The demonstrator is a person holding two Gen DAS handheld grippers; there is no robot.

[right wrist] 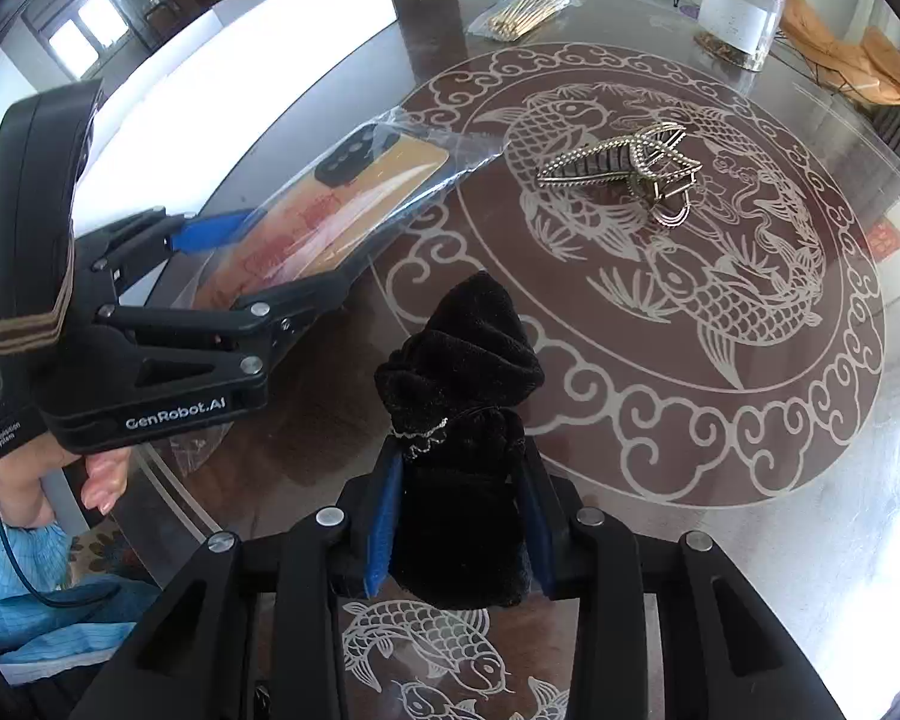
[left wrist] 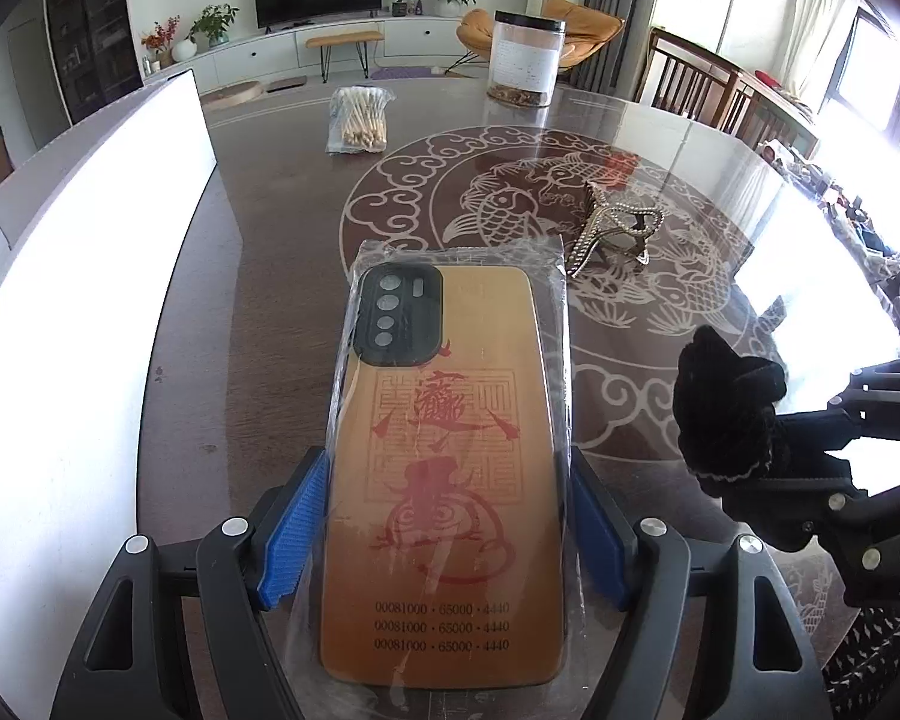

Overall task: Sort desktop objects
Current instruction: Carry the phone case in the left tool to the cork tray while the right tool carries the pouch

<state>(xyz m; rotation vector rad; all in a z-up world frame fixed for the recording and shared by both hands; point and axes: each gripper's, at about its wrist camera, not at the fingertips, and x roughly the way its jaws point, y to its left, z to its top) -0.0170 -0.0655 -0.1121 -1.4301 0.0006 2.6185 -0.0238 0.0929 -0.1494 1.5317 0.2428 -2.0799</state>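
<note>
My left hand-held gripper [left wrist: 450,528] clamps a bagged golden phone case [left wrist: 444,450] printed "00081000 · 65000 · 4440"; my right hand-held gripper [right wrist: 459,516] squeezes a black velvet scrunchie [right wrist: 459,396].

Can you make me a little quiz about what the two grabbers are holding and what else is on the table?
1. True or false: the left gripper holds a phone case wrapped in clear plastic.
2. What does the right gripper hold? A) a black velvet scrunchie B) a spoon C) a red ball
3. Fill in: the metal hair claw lies on the ______, not in any gripper.

Key
1. True. Its blue pads sit against both long edges of the case.
2. A. The scrunchie is squeezed between the pads.
3. Table. The bag of cotton swabs and the clear jar stand there too.
</note>
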